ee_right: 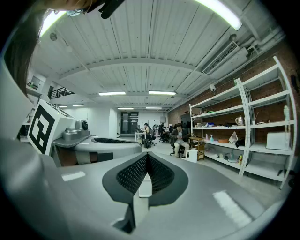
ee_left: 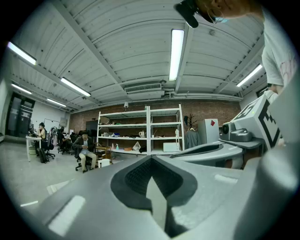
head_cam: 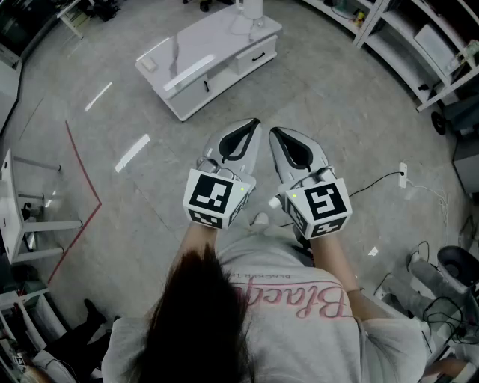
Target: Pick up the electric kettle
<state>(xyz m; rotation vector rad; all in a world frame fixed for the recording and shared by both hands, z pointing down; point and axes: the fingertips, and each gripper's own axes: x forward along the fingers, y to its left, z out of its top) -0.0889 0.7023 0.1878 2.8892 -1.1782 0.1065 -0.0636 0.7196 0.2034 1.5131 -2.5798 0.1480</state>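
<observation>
My left gripper (head_cam: 251,124) and right gripper (head_cam: 274,132) are held side by side close to the person's chest, their tips pointing away over the floor. Both are shut with nothing between the jaws. The left gripper view shows the left gripper (ee_left: 151,160) with its dark pads pressed together, and the right gripper view shows the same for the right gripper (ee_right: 146,157). A white upright object (head_cam: 251,13), possibly the kettle, stands on the far end of a low white table (head_cam: 202,60), well ahead of both grippers. Its top is cut off by the frame edge.
White shelving (head_cam: 419,45) runs along the far right, also seen as a shelf rack (ee_left: 140,129). A cable with a plug (head_cam: 401,175) and more gear lie on the floor at right. A red tape line (head_cam: 86,176) marks the floor at left. Seated people (ee_left: 84,150) are far off.
</observation>
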